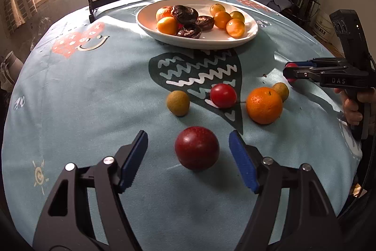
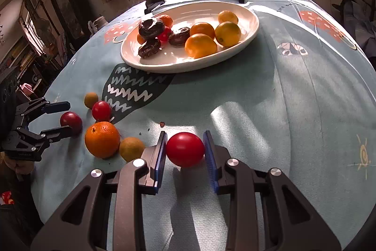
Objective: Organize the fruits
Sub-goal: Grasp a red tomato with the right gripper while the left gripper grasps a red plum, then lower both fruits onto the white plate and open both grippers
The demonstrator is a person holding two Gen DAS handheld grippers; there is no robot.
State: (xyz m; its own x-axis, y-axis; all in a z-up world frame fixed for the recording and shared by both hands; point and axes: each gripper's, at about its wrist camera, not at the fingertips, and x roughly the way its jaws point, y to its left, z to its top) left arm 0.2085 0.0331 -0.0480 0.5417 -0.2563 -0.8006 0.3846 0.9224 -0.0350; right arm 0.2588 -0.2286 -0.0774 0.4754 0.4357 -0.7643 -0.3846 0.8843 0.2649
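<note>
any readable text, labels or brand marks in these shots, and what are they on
"DAS": on the body of the black right gripper, seen from the left wrist.
"ture on" (cut off): printed on the light blue patterned tablecloth.
Faint embossed mark on the black left gripper: too small to read.
</note>
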